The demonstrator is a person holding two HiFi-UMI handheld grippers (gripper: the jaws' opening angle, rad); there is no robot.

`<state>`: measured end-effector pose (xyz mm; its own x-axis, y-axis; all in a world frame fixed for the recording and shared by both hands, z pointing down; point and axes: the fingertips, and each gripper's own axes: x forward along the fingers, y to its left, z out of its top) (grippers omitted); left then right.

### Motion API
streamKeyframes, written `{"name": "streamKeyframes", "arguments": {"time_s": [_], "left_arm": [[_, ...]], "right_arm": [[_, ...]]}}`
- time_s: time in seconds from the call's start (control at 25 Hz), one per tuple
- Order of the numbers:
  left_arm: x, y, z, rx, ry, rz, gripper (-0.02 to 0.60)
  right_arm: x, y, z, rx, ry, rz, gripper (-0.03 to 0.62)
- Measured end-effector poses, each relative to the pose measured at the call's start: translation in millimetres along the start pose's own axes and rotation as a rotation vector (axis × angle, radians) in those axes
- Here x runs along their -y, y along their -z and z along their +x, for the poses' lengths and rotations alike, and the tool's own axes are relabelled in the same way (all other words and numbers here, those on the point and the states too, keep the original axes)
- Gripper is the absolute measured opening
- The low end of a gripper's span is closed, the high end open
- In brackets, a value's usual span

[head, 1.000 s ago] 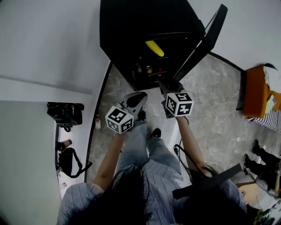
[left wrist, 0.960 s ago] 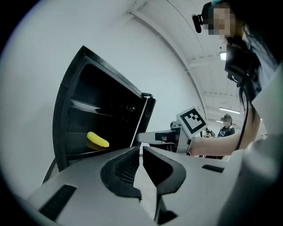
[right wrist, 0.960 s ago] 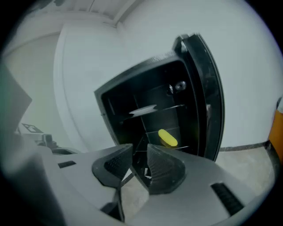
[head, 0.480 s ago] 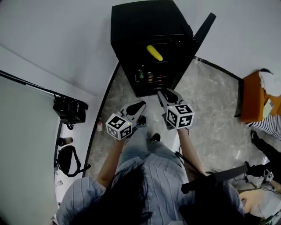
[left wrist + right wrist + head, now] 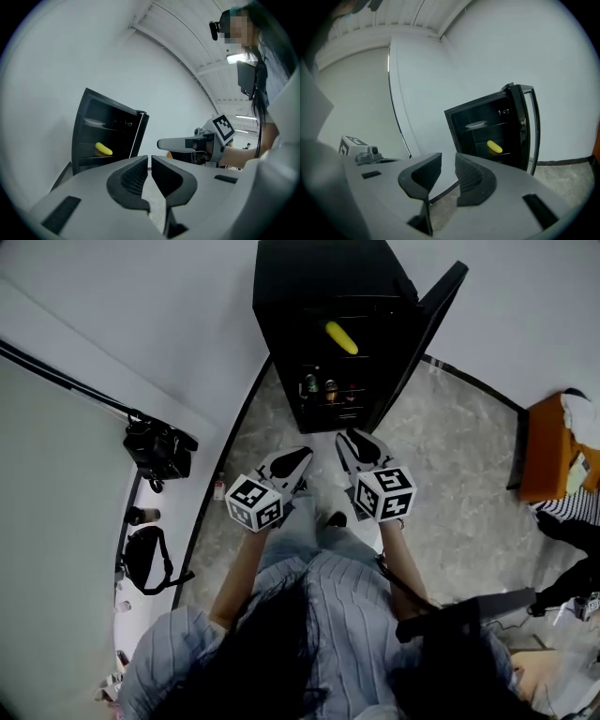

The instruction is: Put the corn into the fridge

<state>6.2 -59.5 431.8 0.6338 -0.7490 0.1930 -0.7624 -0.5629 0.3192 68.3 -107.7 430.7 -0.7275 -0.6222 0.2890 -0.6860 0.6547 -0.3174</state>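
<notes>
We've got the corn (image 5: 341, 337) on a shelf in the open fridge (image 5: 319, 277); left tongs (image 5: 298, 459) closed and empty, right tongs (image 5: 352, 440) slightly apart and empty.

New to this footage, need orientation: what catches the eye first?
A yellow corn cob lies on a shelf inside the black fridge, whose door stands open, at the head view's top. Nearer the person, the left gripper and right gripper hover empty, the right's jaws having just closed further.
</notes>
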Motion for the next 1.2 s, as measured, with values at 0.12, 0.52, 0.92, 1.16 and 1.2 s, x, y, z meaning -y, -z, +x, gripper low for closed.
{"name": "streamKeyframes", "arguments": {"time_s": [0.12, 0.52, 0.92, 1.16, 1.2], "left_arm": [[7.4, -1.1, -6.1, 0.010, -0.010, -0.005, 0.014], [11.0, 1.4, -20.1, -0.014, -0.026, -0.016, 0.014], [10.5, 11.7, -43.2, -0.039, 0.026, -0.014, 0.014], [15.2, 16.3, -80.6, -0.028, 0.068, -0.008, 0.014], [16.5, 18.7, -89.3, -0.030, 0.076, -0.004, 0.014]], "right_arm": [[-13.2, 4.6, -7.6, -0.005, -0.018, -0.011, 0.098], [-35.4, 26.3, -12.1, -0.043, -0.022, -0.016, 0.094], [-57.9, 33.0, -15.0, -0.008, 0.033, 0.033, 0.089], [-93.3, 48.5, -28.4, -0.002, 0.072, 0.052, 0.086], [-102.3, 51.7, -30.5, 0.001, 0.078, 0.057, 0.084]]}}
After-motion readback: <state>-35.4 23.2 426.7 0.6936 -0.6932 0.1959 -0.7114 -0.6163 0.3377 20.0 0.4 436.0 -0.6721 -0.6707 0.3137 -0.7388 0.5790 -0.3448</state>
